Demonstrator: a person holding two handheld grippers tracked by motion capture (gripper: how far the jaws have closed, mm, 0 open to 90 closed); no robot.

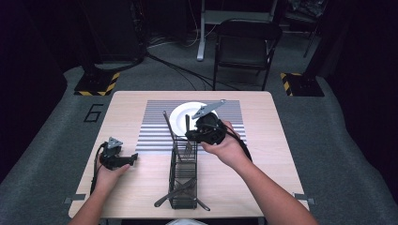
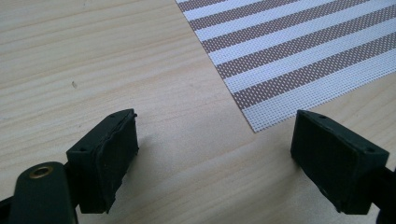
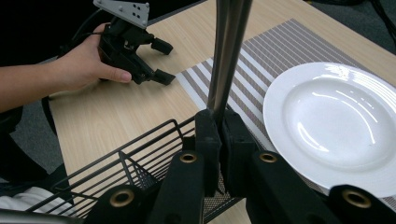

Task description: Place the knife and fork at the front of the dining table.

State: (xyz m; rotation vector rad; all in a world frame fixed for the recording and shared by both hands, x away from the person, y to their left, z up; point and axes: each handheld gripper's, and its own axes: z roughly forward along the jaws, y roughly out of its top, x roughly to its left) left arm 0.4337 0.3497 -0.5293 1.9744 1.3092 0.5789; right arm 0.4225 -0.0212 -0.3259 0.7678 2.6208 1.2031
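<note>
Cutlery transfer is mid-lift: at frame centre the right gripper (image 1: 196, 132) clamps a fork (image 1: 188, 146) upright over the wire caddy (image 1: 182, 180), likely heading for the white plate (image 1: 180, 117), while the left gripper (image 1: 127, 159) rests wide open at lower left on the tabletop (image 1: 263, 154).

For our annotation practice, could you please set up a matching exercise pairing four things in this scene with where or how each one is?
Things:
1. left gripper
2. right gripper
3. white plate
4. wire basket

States:
A. lying on the striped placemat
B. jaws wide apart, low over bare wood beside the mat's corner
C. standing on the table, spanning the placemat's near edge
D. jaws clamped on a metal utensil handle

Pairs: 1-B, 2-D, 3-A, 4-C
</note>
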